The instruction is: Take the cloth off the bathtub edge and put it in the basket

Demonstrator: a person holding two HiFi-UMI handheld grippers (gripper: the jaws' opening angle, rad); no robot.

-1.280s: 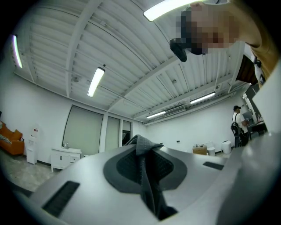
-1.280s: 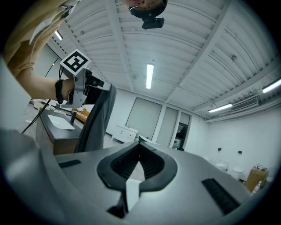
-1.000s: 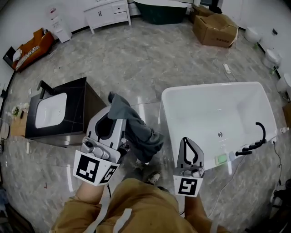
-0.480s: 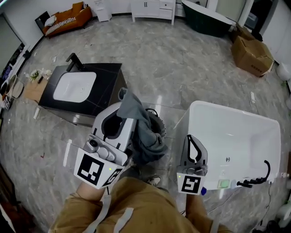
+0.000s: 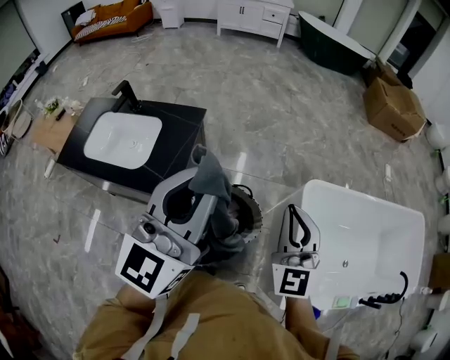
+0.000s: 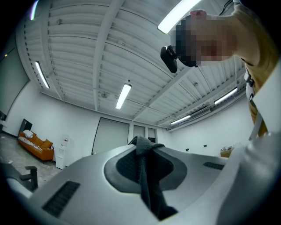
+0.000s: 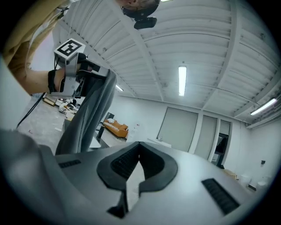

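My left gripper (image 5: 198, 163) is shut on a grey cloth (image 5: 214, 184), holding it up by a pinched fold. The rest of the cloth hangs down into a dark round basket (image 5: 252, 211) on the floor just below. In the left gripper view the cloth (image 6: 147, 184) runs as a dark strip between the closed jaws of the left gripper (image 6: 141, 141). My right gripper (image 5: 291, 207) is shut and holds nothing; it hovers beside the near left corner of the white bathtub (image 5: 373, 232). The right gripper view shows its own tips (image 7: 139, 144) together and the hanging cloth (image 7: 85, 116) to the left.
A black vanity with a white sink (image 5: 123, 137) stands left of the basket. Far off are a cardboard box (image 5: 394, 105), a dark bathtub (image 5: 334, 46), a white cabinet (image 5: 253, 14) and an orange sofa (image 5: 112, 17). A black tap (image 5: 394, 292) sits on the white tub's near end.
The view has swung left, away from the bathtub. My left gripper has carried the cloth over the basket, which has come into sight beneath it. The right gripper stayed shut.
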